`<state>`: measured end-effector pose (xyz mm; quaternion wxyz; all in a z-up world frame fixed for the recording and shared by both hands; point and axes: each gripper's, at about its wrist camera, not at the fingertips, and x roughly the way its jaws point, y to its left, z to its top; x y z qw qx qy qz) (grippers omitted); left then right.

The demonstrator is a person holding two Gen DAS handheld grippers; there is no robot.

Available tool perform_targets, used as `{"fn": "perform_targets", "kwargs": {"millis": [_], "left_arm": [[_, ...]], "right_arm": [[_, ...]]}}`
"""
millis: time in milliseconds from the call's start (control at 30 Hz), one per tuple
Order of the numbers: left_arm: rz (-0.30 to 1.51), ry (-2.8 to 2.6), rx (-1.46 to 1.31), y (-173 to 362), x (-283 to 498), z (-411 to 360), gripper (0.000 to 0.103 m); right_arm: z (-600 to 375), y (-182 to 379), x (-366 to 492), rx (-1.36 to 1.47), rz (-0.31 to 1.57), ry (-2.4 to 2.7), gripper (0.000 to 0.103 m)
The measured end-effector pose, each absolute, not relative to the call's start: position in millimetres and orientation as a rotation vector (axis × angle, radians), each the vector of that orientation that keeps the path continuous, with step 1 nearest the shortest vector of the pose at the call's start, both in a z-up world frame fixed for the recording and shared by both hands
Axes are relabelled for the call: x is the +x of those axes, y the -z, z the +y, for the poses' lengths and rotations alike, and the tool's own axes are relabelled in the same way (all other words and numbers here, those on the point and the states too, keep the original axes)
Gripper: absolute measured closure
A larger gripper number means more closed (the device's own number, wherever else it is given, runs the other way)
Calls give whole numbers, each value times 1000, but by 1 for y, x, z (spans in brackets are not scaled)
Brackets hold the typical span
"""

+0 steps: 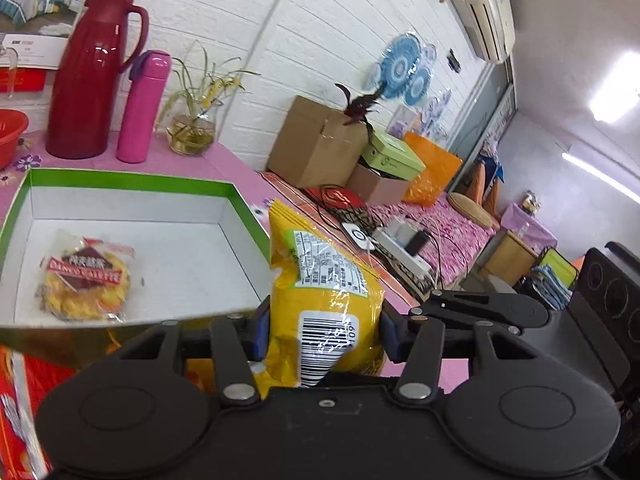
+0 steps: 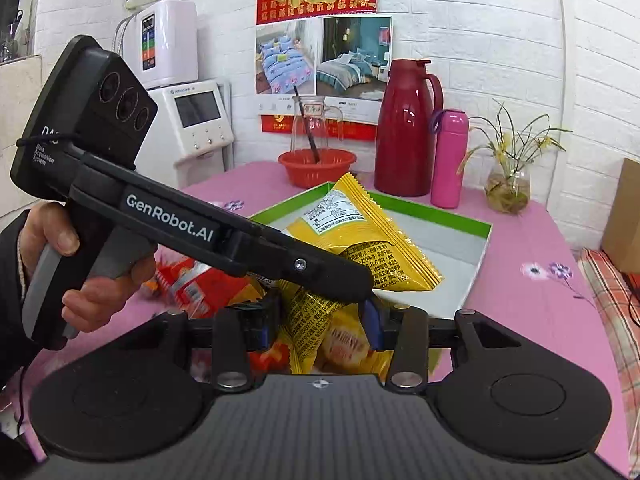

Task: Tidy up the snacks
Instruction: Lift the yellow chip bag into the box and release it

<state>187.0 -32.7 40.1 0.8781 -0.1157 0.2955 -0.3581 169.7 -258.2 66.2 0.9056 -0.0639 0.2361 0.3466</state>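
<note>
A hand (image 2: 76, 268) in a dark sleeve grips the handle of the left gripper (image 2: 360, 280), thumb on top and fingers curled under the grey trigger. The tool slants down from upper left to lower right, with its tip over the near corner of the green-rimmed box (image 2: 478, 229). Its fingers are clenched on a yellow snack bag (image 2: 372, 236), pinching the bag's lower end. In the left wrist view the same bag (image 1: 320, 300) stands between the two blue pads, pressed on both sides. The bag rises up and away from the tongs, its long axis roughly upright and leaning a little left, with the crimped top edge highest and the barcode end down at the pads. It hangs just past the right wall of the box (image 1: 248, 212), clear of the pink tablecloth (image 1: 236, 164). Inside the box a wrapped round biscuit (image 1: 86, 276) lies flat near the left side.

Further right, the right gripper (image 2: 320, 324) points down at a loose pile of snacks on the table. Its fingers are grasping a second yellow packet (image 2: 308, 320), which is squeezed upright between the blue pads. The printed seam of this packet runs up toward the left tool above it. Red packets (image 2: 192, 280) lie just left of it.
</note>
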Motion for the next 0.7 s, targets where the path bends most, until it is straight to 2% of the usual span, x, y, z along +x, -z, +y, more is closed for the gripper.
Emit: {"fn": "perform_targets", "kwargs": {"millis": [567, 600, 633, 667, 700], "left_arm": [[666, 676, -309, -22, 280, 2, 99], [666, 668, -311, -21, 283, 3, 93], [664, 648, -315, -20, 283, 4, 80], [658, 628, -321, -19, 283, 6, 37], [644, 598, -331, -18, 282, 9, 0]], "right_arm": [[-218, -44, 255, -90, 536, -691, 30], [-217, -42, 257, -89, 539, -690, 30], [-215, -41, 260, -93, 540, -686, 28], [-214, -39, 261, -102, 540, -674, 26], [-212, -36, 263, -116, 540, -659, 20]]}}
